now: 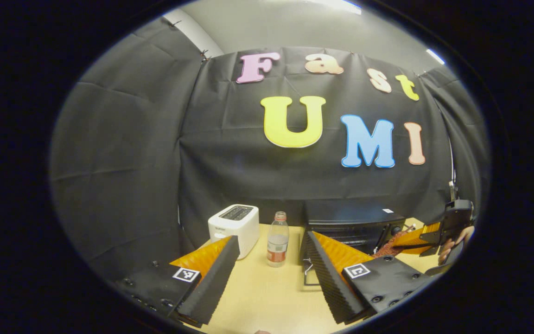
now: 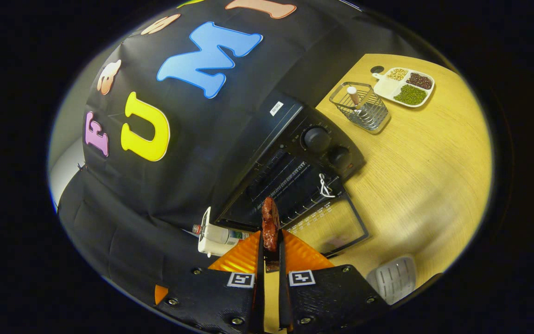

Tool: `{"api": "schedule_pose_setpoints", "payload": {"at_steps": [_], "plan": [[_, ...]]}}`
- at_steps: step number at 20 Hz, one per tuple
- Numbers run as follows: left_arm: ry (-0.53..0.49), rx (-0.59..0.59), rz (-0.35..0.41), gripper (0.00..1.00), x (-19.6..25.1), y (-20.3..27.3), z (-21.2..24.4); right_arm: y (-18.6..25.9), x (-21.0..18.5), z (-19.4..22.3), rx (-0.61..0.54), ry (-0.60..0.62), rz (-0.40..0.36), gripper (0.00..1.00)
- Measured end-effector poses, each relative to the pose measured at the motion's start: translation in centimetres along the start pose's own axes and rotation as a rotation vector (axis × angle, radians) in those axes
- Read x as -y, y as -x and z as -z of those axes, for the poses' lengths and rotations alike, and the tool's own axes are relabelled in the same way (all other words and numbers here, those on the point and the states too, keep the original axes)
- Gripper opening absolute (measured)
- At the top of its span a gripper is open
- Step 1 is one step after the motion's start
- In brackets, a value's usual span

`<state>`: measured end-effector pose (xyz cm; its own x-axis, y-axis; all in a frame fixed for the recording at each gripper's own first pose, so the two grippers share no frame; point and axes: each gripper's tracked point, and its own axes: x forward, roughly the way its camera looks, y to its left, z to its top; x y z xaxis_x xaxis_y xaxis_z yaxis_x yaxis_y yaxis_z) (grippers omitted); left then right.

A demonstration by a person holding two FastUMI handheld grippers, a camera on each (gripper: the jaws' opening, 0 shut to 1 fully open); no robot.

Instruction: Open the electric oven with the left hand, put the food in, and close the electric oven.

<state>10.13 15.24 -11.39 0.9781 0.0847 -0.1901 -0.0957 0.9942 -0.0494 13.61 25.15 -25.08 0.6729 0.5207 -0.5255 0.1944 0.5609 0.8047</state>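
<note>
Right gripper view shows the right hand-held gripper (image 2: 270, 260) closed on a dark reddish piece of food (image 2: 270, 223), both fingers pressing its lower end so that it stands up between them. Just beyond the food sits the black oven (image 2: 295, 153) on the wooden table (image 2: 424, 162); its glass door (image 2: 329, 222) lies folded down flat towards the camera, and the rack inside is visible. Two round knobs (image 2: 317, 138) sit on the oven's front panel. Farther along the table stand a wire basket (image 2: 362, 107) with a small white item in it and, just beside it, a white divided dish (image 2: 403, 86) of beans and grains. A white slotted object (image 2: 394, 278) lies near the gripper.

In the left gripper view, the left hand-held gripper (image 1: 271, 266) is wide open and holds nothing, hovering over the table (image 1: 267, 297). Ahead of it are a white toaster (image 1: 234, 227), a clear bottle (image 1: 277, 240) with a red cap and the oven (image 1: 350, 222). At the right edge the other hand-held gripper (image 1: 427, 236) reaches towards the oven.
</note>
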Motion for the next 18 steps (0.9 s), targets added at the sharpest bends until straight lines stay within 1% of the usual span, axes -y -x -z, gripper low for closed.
{"api": "schedule_pose_setpoints", "payload": {"at_steps": [2,3,4,6,7,10,15,18], "plan": [[-0.006,0.002,-0.008,0.98,-0.8,-0.2,0.0,-1.5,-0.4,-0.1,0.012,-0.007,-0.005,0.13],[-0.01,-0.001,-0.013,1.0,-1.2,-0.3,0.1,-2.3,-0.6,-0.3,0.019,-0.008,-0.005,0.13],[-0.013,-0.003,-0.019,0.97,-1.6,-0.5,0.2,-3.0,-0.6,-0.5,0.028,-0.011,-0.002,0.12],[-0.016,-0.012,-0.029,0.97,-2.3,-0.9,0.5,-4.5,-0.8,-1.0,0.049,-0.015,-0.005,0.12],[-0.018,-0.018,-0.035,1.0,-2.6,-0.9,0.5,-5.3,-1.0,-1.1,0.058,-0.018,-0.007,0.12],[-0.024,-0.033,-0.051,1.0,-3.6,-1.0,0.8,-7.5,-0.9,-1.4,0.07,-0.02,-0.005,0.12],[-0.04,-0.054,-0.087,1.0,-5.2,-1.1,1.2,-10.9,-1.1,-1.8,0.104,-0.029,-0.026,0.13],[-0.04,-0.065,-0.114,1.0,-6.0,-0.9,1.4,-12.2,-1.0,-2.1,0.107,-0.013,-0.027,0.13]]}}
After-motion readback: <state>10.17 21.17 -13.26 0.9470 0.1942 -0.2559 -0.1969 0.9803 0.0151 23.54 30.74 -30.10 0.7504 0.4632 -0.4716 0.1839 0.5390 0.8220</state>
